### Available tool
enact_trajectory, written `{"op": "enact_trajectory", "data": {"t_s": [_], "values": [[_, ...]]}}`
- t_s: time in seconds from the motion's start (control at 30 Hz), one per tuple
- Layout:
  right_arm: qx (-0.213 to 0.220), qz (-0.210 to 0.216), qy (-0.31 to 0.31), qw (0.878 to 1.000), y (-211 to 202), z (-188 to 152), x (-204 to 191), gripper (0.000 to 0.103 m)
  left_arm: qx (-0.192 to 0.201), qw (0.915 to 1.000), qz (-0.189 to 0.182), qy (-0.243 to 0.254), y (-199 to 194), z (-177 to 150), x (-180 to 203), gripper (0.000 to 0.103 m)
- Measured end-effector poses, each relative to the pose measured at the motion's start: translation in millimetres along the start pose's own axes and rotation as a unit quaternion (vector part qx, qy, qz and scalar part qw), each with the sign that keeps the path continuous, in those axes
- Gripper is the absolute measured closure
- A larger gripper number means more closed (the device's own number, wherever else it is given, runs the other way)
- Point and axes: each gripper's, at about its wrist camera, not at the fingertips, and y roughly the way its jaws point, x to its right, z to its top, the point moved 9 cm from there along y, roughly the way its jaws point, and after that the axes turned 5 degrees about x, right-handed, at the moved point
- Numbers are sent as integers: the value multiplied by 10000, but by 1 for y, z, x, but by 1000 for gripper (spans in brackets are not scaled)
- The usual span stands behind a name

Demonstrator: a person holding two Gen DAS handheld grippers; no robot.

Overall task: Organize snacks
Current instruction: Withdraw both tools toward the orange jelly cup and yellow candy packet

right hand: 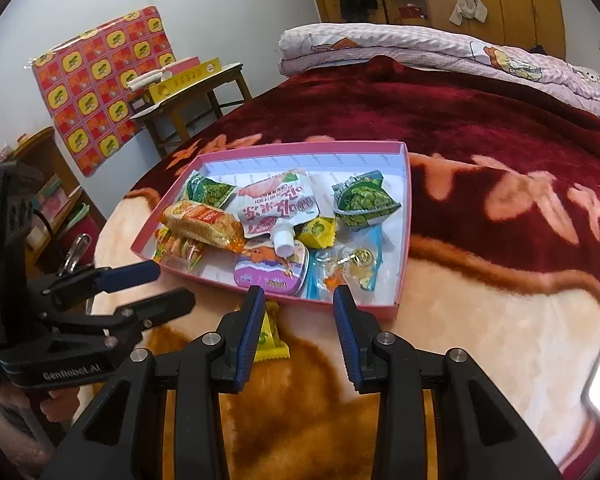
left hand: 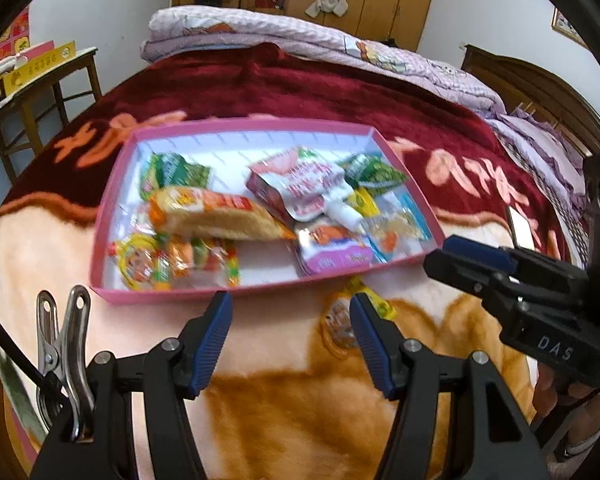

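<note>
Just ahead of my left gripper [left hand: 291, 314] sits the pink tray [left hand: 236, 291] on the plush blanket [left hand: 80, 248], its near wall almost at my left fingertip. My jaws stand apart with nothing between them but blanket. Close to my right fingertip, outside the tray and against its near wall, lies a small yellow snack packet [left hand: 374, 304], partly hidden by the blue pad.

Inside the tray, ahead and to the left of my left gripper, an orange cracker pack [left hand: 216, 216] lies across a heap of small bright wrappers [left hand: 172, 260]. Farther ahead is a white and red spouted pouch [left hand: 304, 188], its cap pointing back toward me, with a green packet [left hand: 172, 172] to its left and another green packet [left hand: 376, 174] to its right. Nearer, a purple-rimmed cup [left hand: 332, 248] lies beside a blue-edged clear bag [left hand: 396, 224].

My right gripper [right hand: 299, 308] hovers over the tray's near edge, jaws apart and empty. Seen from there, the yellow packet [right hand: 270, 340] lies on the blanket just beneath and behind my left pad, outside the tray [right hand: 404, 272]. The cup [right hand: 272, 268] and the clear bag [right hand: 352, 264] lie just ahead of my fingertips.

Each gripper shows in the other's view: the right one [left hand: 460, 254] off to my right by the tray's corner, the left one [right hand: 156, 288] off to my left, both apart.
</note>
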Motion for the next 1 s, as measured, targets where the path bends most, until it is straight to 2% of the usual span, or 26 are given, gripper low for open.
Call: {"op": "enact_trajectory", "data": {"t_s": [0.23,0.63,0.77,0.93,1.0], "values": [[-63,2,32,10000,-3,-8,6,66,-230,9997,-22,111,13,-15,12,39],[-139,18,136,9998,0,-14,14,66,-390,9990,-86,215,29,-23,23,41],[-165,36,140,9998,1,-16,14,66,-429,9989,-33,171,33,-23,20,53],[-194,50,155,9997,3,-17,14,66,-394,9990,-77,220,34,-24,23,60],[-209,66,151,9996,4,-18,12,66,-366,9989,-125,257,33,-25,26,70]]}}
